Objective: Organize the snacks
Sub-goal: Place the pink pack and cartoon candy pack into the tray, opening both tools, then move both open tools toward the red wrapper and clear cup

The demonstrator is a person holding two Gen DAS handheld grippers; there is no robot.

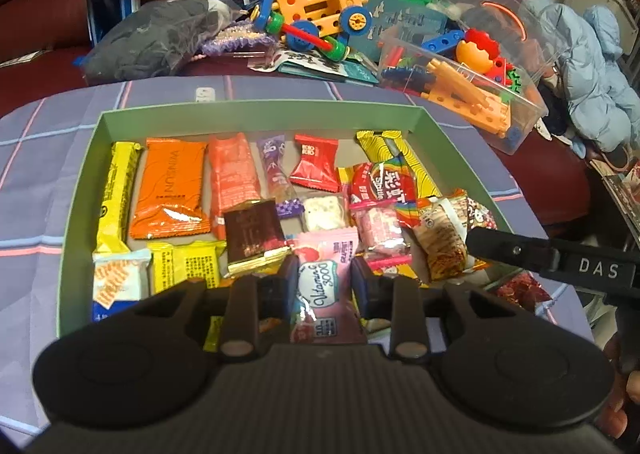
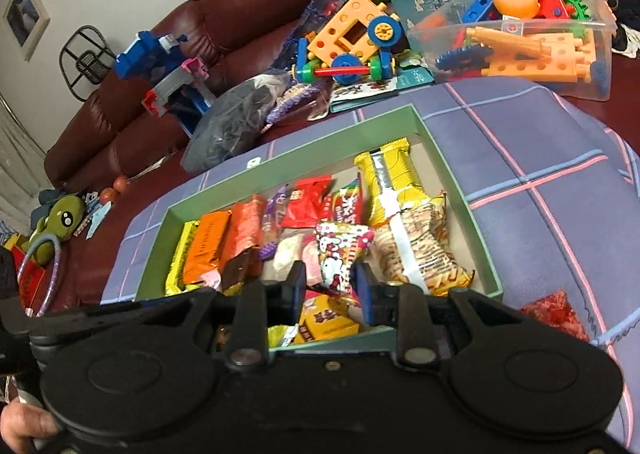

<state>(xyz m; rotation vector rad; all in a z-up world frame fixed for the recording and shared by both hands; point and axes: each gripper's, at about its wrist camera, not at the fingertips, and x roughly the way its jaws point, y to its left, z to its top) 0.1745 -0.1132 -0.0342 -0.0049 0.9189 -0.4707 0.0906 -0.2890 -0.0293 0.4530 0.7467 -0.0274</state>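
An open green box (image 1: 260, 107) (image 2: 292, 163) on the plaid cloth holds several wrapped snacks in rough rows. Low over its near edge is my left gripper (image 1: 324, 282); a pink Vitamin C packet (image 1: 326, 254) fills the gap between the pads, which look pressed on its sides. My right gripper (image 2: 330, 282) hovers over the box's near right part, shut on a Hello Kitty packet (image 2: 340, 254) (image 1: 478, 211). The left wrist view shows this gripper (image 1: 480, 244) coming in from the right, beside a brown noodle snack (image 1: 440, 246). A red packet (image 1: 524, 290) (image 2: 556, 310) lies outside the box on the cloth.
Behind the box, on a maroon sofa, lie a clear bin of building toys (image 1: 480, 93) (image 2: 560, 53), an orange toy car (image 1: 316, 9), a grey bag (image 1: 152, 37) and a blue toy tower (image 2: 168, 65). The purple plaid cloth (image 1: 40, 173) surrounds the box. A hand (image 2: 20, 426) shows at lower left.
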